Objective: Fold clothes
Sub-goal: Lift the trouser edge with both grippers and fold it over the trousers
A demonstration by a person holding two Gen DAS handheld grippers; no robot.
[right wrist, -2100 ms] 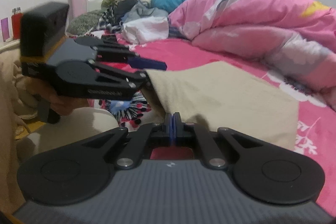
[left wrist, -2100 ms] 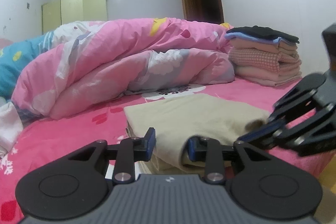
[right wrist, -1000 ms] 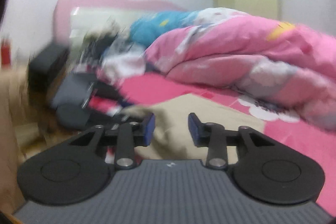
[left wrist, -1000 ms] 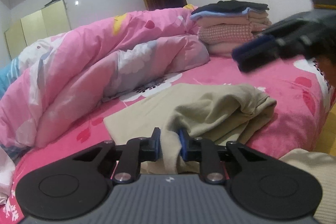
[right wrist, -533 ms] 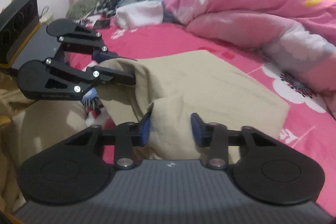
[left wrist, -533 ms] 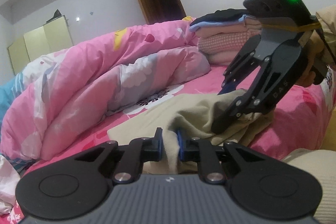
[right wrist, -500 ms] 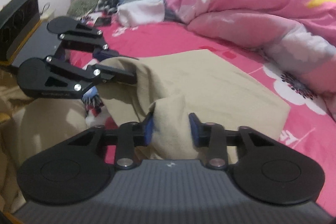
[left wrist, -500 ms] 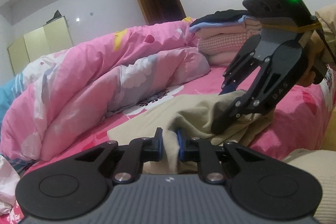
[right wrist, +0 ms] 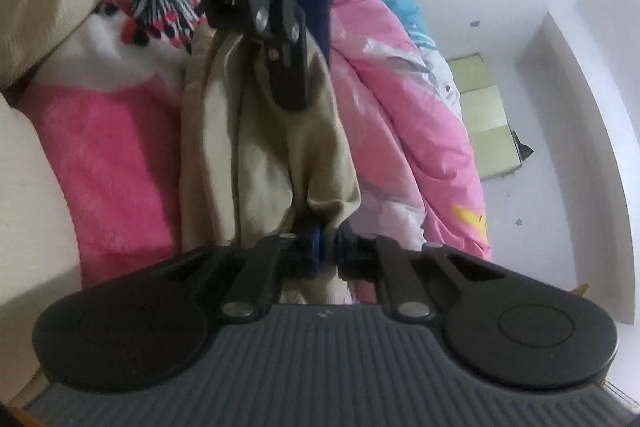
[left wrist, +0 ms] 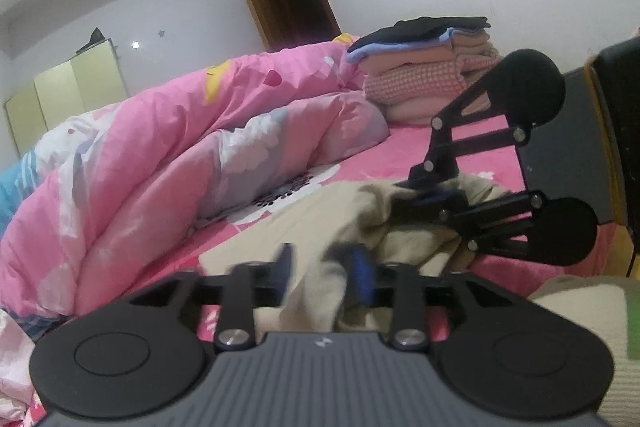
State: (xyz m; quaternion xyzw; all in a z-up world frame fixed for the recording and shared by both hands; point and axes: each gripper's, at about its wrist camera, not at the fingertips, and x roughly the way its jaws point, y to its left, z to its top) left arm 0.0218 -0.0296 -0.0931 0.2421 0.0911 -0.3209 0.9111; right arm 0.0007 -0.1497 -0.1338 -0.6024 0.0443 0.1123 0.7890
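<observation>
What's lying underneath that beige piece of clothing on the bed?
The beige garment lies on a pink flowered bedsheet, which shows all around it. Whatever is directly beneath the cloth is covered.

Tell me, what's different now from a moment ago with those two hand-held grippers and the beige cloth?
The left hand-held gripper has just been opening, letting go of the beige cloth, which still lies between its fingers. The right hand-held gripper rolled onto its side and has just been closing, now pinching the cloth. The pink quilt and the folded stack stayed put.
</observation>
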